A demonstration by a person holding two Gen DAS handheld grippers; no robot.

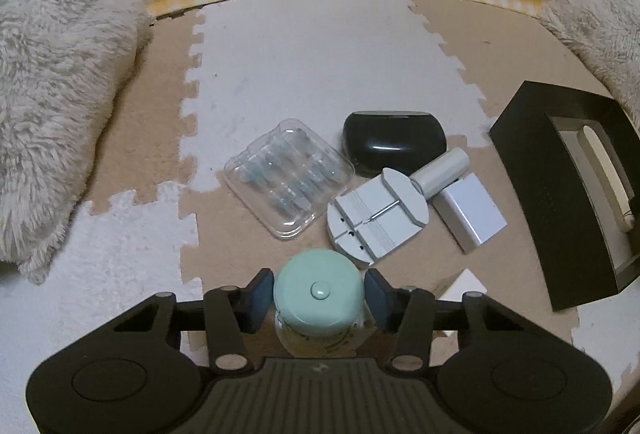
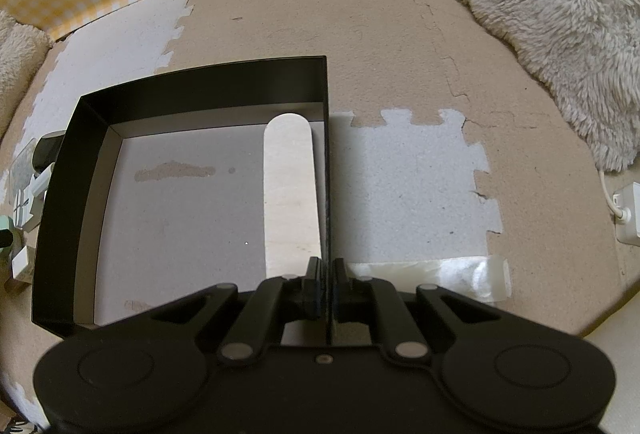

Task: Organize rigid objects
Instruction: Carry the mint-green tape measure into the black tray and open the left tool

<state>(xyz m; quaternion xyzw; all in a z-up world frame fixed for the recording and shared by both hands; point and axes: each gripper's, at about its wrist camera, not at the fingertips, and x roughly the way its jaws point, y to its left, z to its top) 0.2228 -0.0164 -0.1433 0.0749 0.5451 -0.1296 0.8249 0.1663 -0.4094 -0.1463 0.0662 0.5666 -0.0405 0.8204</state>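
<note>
Mint-lidded jar [image 1: 319, 298] sits right at the lens, upright between the blue pads [image 1: 260, 298] of the left gripper [image 1: 319, 300]; pads look touching or nearly touching the lid sides, can't tell if it's a firm clamp or if the jar is off the mat. Right gripper [image 2: 327, 274] is narrow, pinched on the right wall of the black box [image 2: 327, 162], seemingly steadying it. Inside the box only a flat wooden stick [image 2: 290, 190] lies along that wall. Loose pile on the foam mat [image 1: 312, 66] just beyond the jar: grey watch-band tool [image 1: 376, 218], clear plastic case [image 1: 290, 176], black pebble-shaped case [image 1: 394, 144], white cylinder [image 1: 440, 170], white block [image 1: 472, 216], all touching or crowded. Box is well right of the pile in the left view. Step judged: picking the jar for transfer to the box. Next move needs a firm grip, lift clear of the watch tool, carry right over the box rim, set down upright beside the stick
</note>
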